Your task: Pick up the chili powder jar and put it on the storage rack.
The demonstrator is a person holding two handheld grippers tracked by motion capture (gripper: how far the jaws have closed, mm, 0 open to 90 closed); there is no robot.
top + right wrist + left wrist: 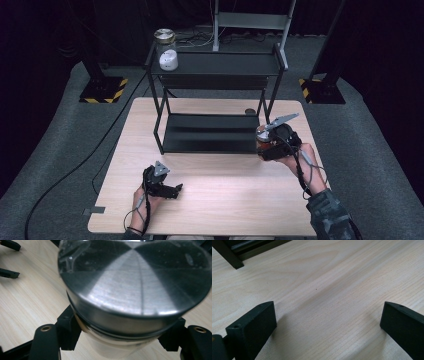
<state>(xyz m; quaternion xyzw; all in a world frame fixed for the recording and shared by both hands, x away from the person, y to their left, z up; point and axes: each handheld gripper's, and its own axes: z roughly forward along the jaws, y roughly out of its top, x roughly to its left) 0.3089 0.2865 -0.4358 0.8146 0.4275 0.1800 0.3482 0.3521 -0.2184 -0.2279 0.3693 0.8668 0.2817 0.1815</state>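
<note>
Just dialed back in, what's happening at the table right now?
A person is working with two hand-held grippers at a wooden table. The right gripper has its jaws shut on a jar with a metal lid, held up beside the right end of the black two-tier shelf. The left gripper sits near the table's front edge with its jaws open and nothing between them. Another lidded jar and a small white object stand at the left end of the top tier.

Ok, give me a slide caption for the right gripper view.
Right gripper clamped below the brushed-metal lid of a jar, above the wooden table.
</note>
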